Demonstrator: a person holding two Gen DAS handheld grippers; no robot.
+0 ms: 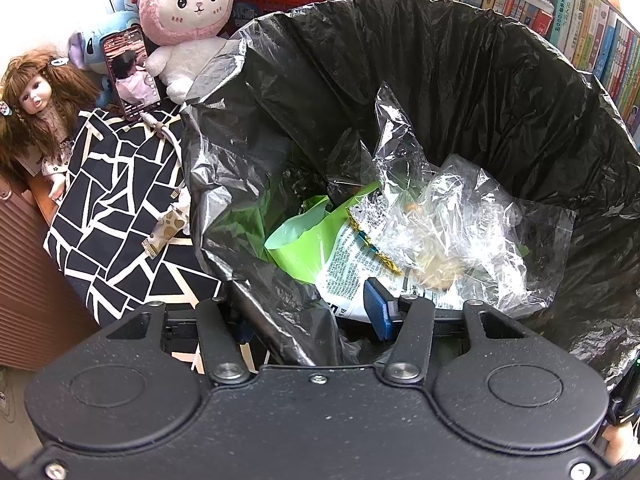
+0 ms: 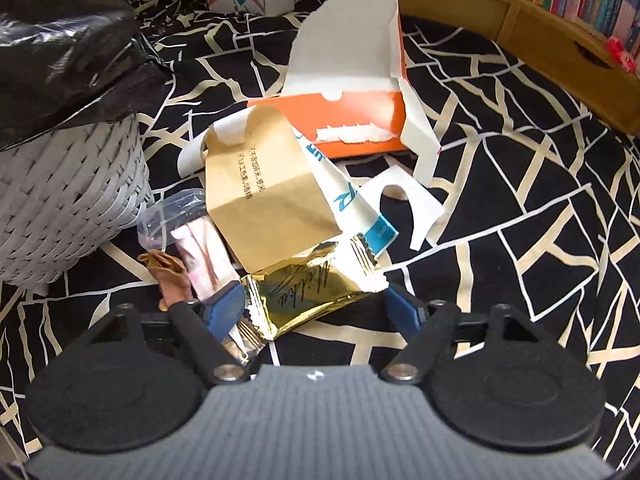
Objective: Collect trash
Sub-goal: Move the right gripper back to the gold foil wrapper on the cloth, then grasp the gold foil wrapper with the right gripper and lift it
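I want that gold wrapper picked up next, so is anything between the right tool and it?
Nothing visible. The gold wrapper already lies between the right tool's open fingers, on top of the other litter.

1. Bin liner [image 1: 460, 80] – thin black plastic, glossy and crinkled
2. Basket [image 2: 68, 196] – woven grey strips, matt
3. Wrapper [image 2: 308, 292] – shiny gold foil
4. Torn box [image 2: 344, 120] – orange card, white matt inside
5. Tablecloth [image 2: 520, 220] – matt black cloth with cream lines
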